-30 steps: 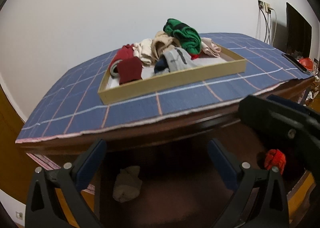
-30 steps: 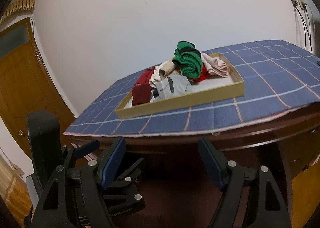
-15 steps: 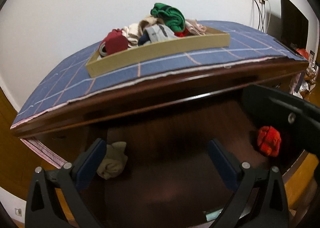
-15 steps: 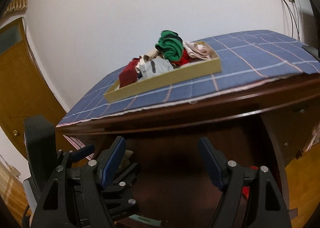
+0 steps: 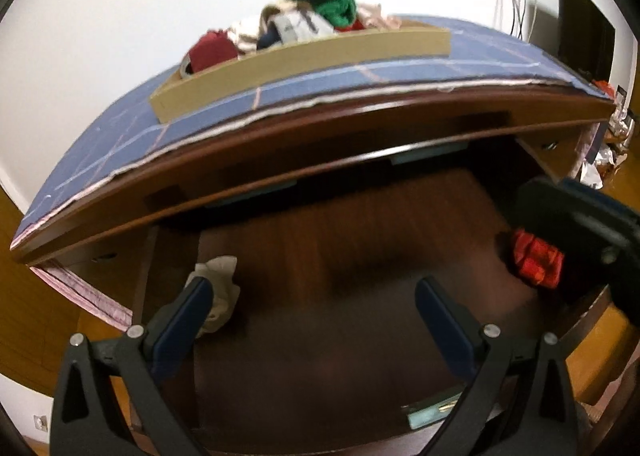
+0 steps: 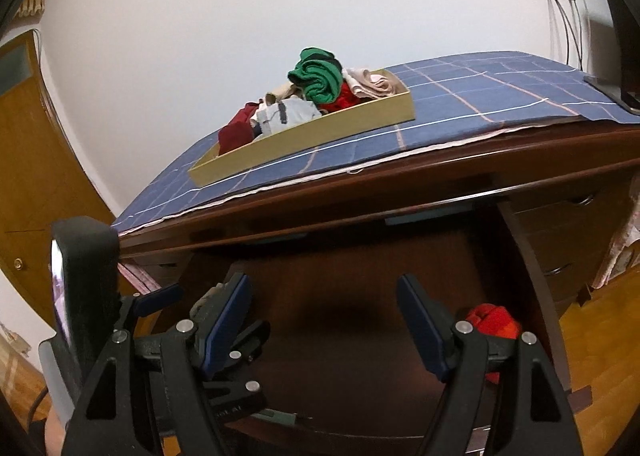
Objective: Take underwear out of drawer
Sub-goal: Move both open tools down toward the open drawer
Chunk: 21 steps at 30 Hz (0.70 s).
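Both tongs gape wide, nothing between the pads — neither one grips anything.

Left tongs point down into the open drawer, a dark wood cavity under the tabletop. A crumpled cream underwear piece lies on the drawer floor right at the left finger tip, partly behind it; contact can't be told. A red underwear piece sits well off to the right of these tongs, near the drawer's right side and partly behind the black body of the right tool.

Right tongs also aim into the drawer. The same red piece lies just past the right finger, partly hidden by it. The cream piece peeks out behind the left finger, next to the left tool's body.

Above and beyond both tongs: blue checked cloth over the tabletop, with a shallow tan tray on it. The tray holds a heap of garments — green roll on top, dark red, grey-white and pale pink ones around it.

Left view is somewhat blurred.
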Each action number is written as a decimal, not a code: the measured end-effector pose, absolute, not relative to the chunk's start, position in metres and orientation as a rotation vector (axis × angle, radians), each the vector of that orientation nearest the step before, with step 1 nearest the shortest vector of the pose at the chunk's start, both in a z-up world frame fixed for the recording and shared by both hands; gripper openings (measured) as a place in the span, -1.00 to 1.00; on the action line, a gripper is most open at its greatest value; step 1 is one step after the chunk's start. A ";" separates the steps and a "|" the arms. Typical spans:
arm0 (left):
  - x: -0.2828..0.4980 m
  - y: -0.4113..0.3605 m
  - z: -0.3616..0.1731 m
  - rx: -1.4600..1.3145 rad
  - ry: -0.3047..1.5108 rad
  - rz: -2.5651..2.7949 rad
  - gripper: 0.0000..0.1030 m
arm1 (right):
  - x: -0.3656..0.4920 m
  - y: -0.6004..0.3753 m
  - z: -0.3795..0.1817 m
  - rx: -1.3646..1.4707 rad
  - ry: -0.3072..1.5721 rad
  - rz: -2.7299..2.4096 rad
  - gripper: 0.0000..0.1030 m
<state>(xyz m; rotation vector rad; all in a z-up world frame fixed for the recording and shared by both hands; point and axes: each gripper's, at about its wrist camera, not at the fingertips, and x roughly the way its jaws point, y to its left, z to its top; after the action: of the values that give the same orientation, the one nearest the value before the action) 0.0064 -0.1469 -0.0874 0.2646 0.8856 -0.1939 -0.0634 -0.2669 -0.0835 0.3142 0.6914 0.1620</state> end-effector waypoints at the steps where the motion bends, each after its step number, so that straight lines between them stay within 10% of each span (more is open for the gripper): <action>1: 0.011 -0.146 -0.090 0.262 0.911 -0.195 0.99 | -0.064 -0.267 -0.084 0.309 0.687 0.154 0.49; 21: 0.096 -0.119 -0.160 0.287 1.364 -0.139 0.80 | -0.064 -0.268 -0.092 0.343 0.725 0.202 0.39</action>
<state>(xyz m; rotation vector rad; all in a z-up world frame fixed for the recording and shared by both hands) 0.0963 -0.1192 -0.1601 0.2866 1.3638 -0.1390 -0.0639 -0.2681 -0.0919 0.3426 0.7251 0.2020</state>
